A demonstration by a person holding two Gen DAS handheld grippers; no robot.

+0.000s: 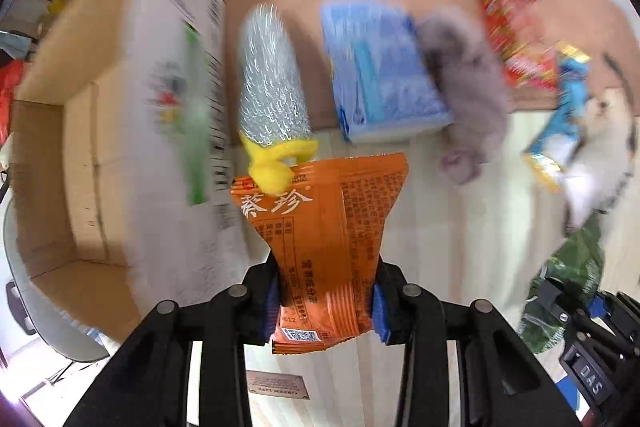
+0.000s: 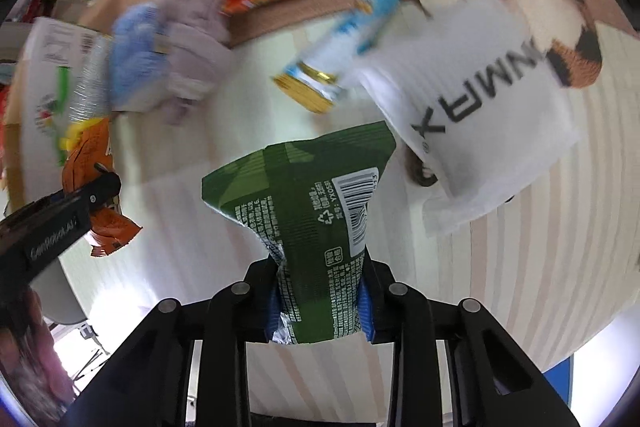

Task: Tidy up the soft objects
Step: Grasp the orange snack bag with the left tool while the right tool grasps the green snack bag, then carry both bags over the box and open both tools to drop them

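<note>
My left gripper (image 1: pixel 322 301) is shut on an orange snack packet (image 1: pixel 320 227) and holds it above the table, just right of an open cardboard box (image 1: pixel 80 155). My right gripper (image 2: pixel 320 301) is shut on a green snack packet (image 2: pixel 316 211); that packet also shows at the lower right of the left wrist view (image 1: pixel 568 291). The orange packet and left gripper show at the left of the right wrist view (image 2: pixel 100 195). The background is motion-blurred.
On the table lie a silver-and-yellow scrubber (image 1: pixel 272 83), a blue pack (image 1: pixel 380 71), a grey cloth (image 1: pixel 464 83), a red packet (image 1: pixel 508 27), a blue-and-gold packet (image 2: pixel 360 15) and a white bag with black letters (image 2: pixel 476 115).
</note>
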